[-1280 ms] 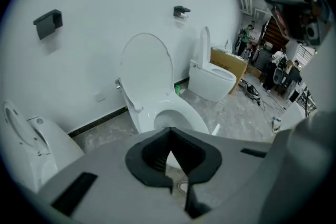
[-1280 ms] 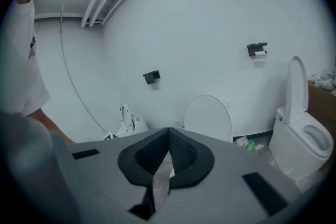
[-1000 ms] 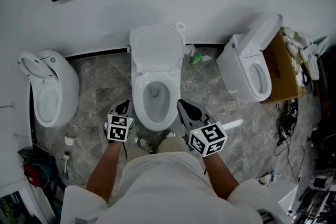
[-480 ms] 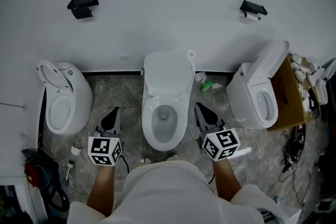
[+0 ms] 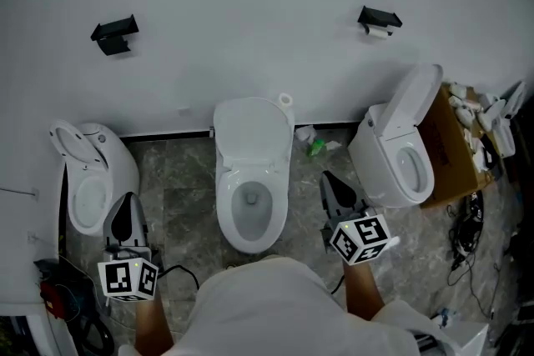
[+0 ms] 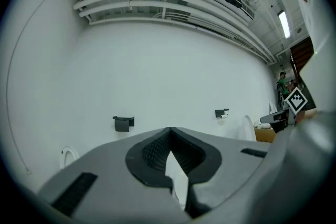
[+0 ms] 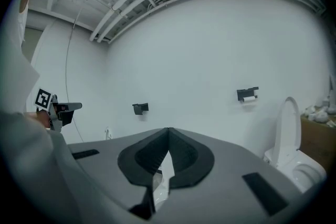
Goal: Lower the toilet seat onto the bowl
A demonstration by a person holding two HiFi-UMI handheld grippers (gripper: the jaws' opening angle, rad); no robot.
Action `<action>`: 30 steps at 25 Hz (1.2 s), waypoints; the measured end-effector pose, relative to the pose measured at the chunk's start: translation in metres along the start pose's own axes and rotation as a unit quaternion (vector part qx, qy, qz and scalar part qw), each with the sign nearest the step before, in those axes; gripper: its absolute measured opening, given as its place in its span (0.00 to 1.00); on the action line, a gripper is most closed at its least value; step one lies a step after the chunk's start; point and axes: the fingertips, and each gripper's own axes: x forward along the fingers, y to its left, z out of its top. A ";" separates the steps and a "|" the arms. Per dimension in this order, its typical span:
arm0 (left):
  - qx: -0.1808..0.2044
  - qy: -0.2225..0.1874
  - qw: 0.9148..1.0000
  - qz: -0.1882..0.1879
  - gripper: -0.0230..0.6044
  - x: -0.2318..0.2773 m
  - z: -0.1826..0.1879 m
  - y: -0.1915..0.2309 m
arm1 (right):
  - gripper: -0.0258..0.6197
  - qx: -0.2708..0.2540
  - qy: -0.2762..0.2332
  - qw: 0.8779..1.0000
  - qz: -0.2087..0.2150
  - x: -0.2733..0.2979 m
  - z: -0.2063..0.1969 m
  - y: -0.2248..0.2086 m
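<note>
Seat (image 5: pixel 226 206) judged already down on the middle toilet (image 5: pixel 250 241); only a check is called for next.
Bare floor (image 5: pixel 179 179) is left both sides, hemmed by the left toilet (image 5: pixel 88 179) and right toilet (image 5: pixel 400 154); the lid (image 5: pixel 253 133) is stood upright at the wall (image 5: pixel 250 12). Left gripper (image 5: pixel 127 201) and right gripper (image 5: pixel 328 178) are held closed on nothing, flanking that toilet, clear of it.
</note>
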 end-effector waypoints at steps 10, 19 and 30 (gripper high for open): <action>0.000 -0.022 1.000 -0.007 0.05 0.010 0.021 -0.018 | 0.04 -0.003 -0.017 1.000 0.005 0.002 0.014 -0.006; -0.001 -0.020 1.000 0.001 0.05 0.004 0.019 -0.016 | 0.04 -0.019 -0.028 0.999 0.024 0.014 0.022 0.007; -0.011 -0.020 1.000 0.000 0.05 -0.005 0.015 -0.017 | 0.04 -0.052 -0.031 0.997 0.046 0.014 0.030 0.028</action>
